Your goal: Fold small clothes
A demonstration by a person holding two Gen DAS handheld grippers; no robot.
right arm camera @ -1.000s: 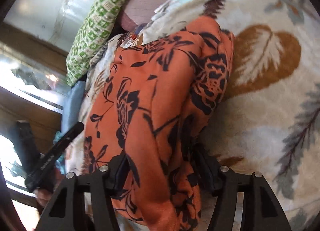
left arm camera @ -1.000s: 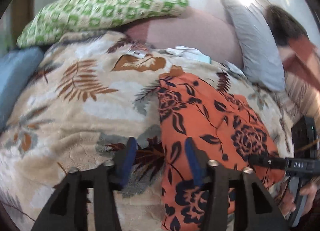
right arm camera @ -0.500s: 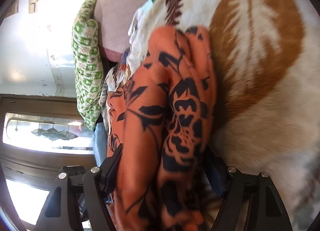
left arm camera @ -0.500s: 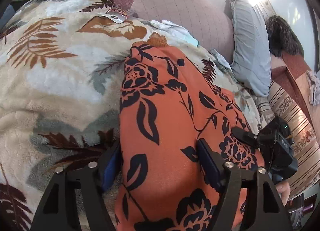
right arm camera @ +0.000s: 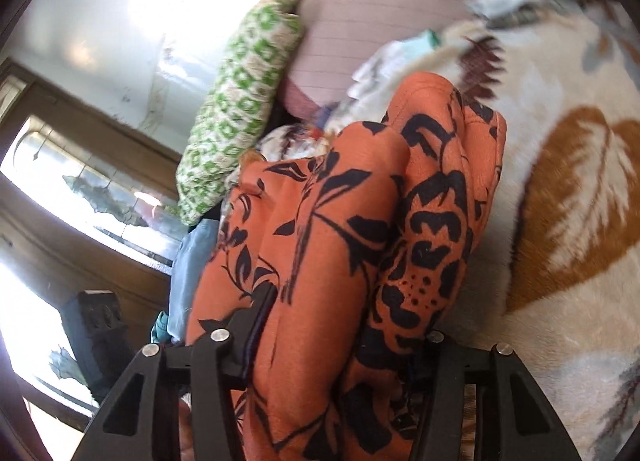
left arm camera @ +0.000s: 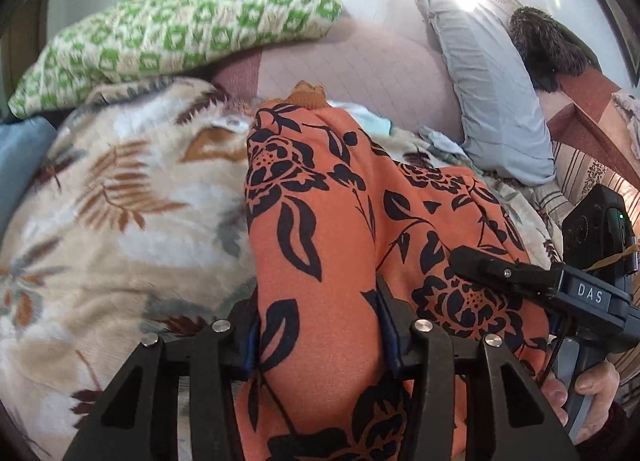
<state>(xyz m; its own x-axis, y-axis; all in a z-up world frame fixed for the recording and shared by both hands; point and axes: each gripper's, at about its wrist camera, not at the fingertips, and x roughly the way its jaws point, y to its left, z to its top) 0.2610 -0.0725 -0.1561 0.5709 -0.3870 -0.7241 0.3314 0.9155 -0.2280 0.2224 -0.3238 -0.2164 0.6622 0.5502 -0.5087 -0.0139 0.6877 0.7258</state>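
An orange garment with a black flower print [left arm camera: 320, 229] lies lengthwise on the leaf-patterned blanket [left arm camera: 120, 201]. My left gripper [left arm camera: 318, 325] is shut on its near end, with cloth bunched between the jaws. My right gripper [right arm camera: 336, 333] is shut on another part of the same garment [right arm camera: 340, 241], whose folds fill the gap between its jaws. The right gripper also shows in the left wrist view [left arm camera: 500, 273], at the garment's right edge, with a hand on its handle.
A green patterned pillow [left arm camera: 180, 37] and a pink cushion [left arm camera: 360, 73] lie at the head of the bed. A grey pillow [left arm camera: 492, 93] stands at the right. Small pale clothes [left arm camera: 376, 121] lie beyond the garment. A window [right arm camera: 80, 189] shows in the right wrist view.
My left gripper moved from beside the garment onto it and closed on its near end. Both grippers have lifted and the views have swung. The right gripper stays clamped on the cloth.
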